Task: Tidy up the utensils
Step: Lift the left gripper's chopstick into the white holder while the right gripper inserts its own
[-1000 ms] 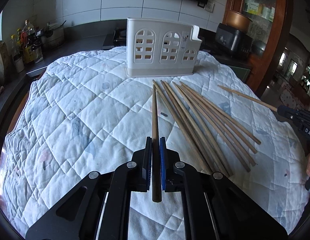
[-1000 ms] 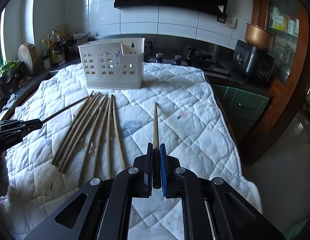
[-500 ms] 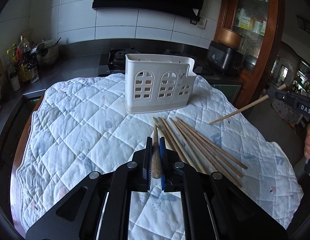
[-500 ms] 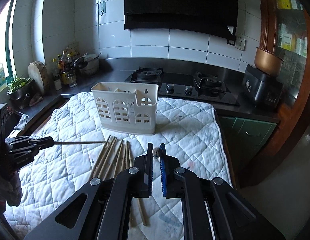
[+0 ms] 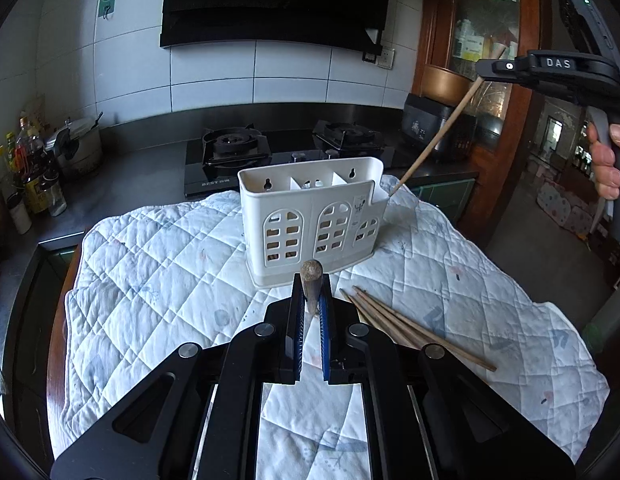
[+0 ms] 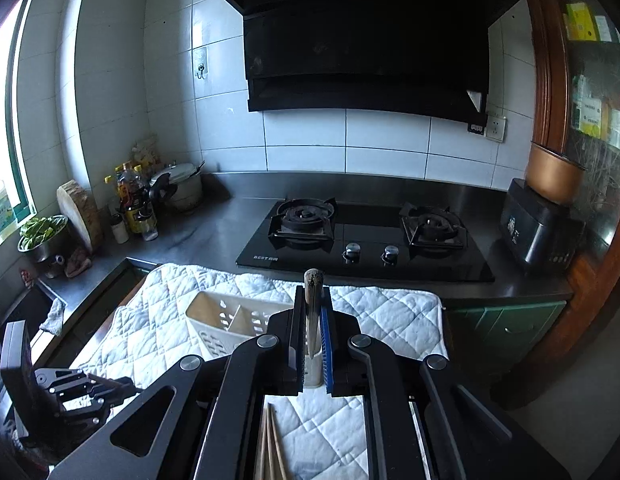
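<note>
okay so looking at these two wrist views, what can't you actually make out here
- Left wrist view: the chopstick in the left tool points at the lens, so its length is hidden.
- Left wrist view: the right tool hides the top of its chopstick; the tip by the white holder is too small to tell in or out.
- Right wrist view: the right tool covers the holder's near compartments.
- Right wrist view: the loose chopsticks are cut off at the bottom edge.

"DAS" on right gripper (image 5: 493, 67); "BEST" on stove (image 6: 361, 236).
</note>
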`<state>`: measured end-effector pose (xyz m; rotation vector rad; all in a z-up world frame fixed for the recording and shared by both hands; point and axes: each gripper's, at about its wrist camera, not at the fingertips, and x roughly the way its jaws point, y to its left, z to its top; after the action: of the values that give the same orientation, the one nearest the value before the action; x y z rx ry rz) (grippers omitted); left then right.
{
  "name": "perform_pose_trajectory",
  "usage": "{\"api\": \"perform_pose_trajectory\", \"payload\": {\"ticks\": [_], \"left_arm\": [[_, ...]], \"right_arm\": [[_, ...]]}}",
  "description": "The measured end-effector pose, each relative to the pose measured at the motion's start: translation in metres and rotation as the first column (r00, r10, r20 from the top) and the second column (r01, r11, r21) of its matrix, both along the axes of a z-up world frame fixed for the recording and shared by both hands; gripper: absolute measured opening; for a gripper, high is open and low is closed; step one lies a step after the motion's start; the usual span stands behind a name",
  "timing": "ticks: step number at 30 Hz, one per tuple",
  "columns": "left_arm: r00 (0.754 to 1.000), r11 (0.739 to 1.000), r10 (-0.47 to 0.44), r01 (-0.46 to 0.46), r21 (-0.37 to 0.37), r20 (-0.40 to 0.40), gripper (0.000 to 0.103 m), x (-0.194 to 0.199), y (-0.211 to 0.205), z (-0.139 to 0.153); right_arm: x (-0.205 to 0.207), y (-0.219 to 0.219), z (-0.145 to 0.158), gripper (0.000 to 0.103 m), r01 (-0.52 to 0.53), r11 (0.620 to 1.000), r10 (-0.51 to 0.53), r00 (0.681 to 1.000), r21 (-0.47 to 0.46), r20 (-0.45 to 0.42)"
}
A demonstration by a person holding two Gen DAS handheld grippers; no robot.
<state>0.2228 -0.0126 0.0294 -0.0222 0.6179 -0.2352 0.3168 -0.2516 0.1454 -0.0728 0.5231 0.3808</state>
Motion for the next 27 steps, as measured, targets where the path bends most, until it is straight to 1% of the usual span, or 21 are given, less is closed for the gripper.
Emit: {"api": "perform_pose_trajectory", "payload": {"ticks": [4, 9, 12, 15, 19, 22, 25, 27], "left_arm": [[1.000, 1.000, -0.005, 0.005, 0.009, 0.011, 0.005, 0.004, 0.004, 0.012], [0.999, 1.000, -0.005, 0.004, 0.010, 0.033, 0.005, 0.010, 0.009, 0.032], [0.997, 1.000, -0.009, 0.008, 0.012, 0.075, 0.005, 0.013, 0.010, 0.054], [0.991, 1.000, -0.014, 0.012, 0.021, 0.132, 0.005, 0.019, 0.009, 0.083], [0.976, 0.999, -0.008, 0.002, 0.032, 0.215, 0.005, 0.032, 0.004, 0.120], [0.965, 0.999, 0.012, -0.020, 0.026, 0.264, 0.005, 0.044, 0.001, 0.140], [0.957, 0.999, 0.037, -0.045, 0.019, 0.288, 0.005, 0.059, -0.002, 0.147], [0.962, 0.999, 0.050, -0.053, 0.004, 0.270, 0.005, 0.073, -0.001, 0.145]], "right_arm": [[0.022, 0.012, -0.002, 0.007, -0.005, 1.000, 0.005, 1.000, -0.002, -0.024], [0.042, 0.029, -0.024, 0.007, -0.007, 0.999, 0.004, 0.997, -0.048, -0.075], [0.049, 0.034, -0.041, 0.007, -0.012, 0.998, 0.005, 0.994, -0.060, -0.107], [0.052, 0.036, -0.055, 0.007, -0.015, 0.997, 0.005, 0.992, -0.075, -0.129], [0.055, 0.038, -0.065, 0.007, -0.017, 0.997, 0.006, 0.990, -0.078, -0.141], [0.056, 0.038, -0.070, 0.007, -0.019, 0.997, 0.007, 0.989, -0.081, -0.147], [0.057, 0.039, -0.073, 0.007, -0.022, 0.997, 0.010, 0.989, -0.078, -0.150], [0.058, 0.039, -0.075, 0.007, -0.025, 0.997, 0.014, 0.988, -0.076, -0.153]]}}
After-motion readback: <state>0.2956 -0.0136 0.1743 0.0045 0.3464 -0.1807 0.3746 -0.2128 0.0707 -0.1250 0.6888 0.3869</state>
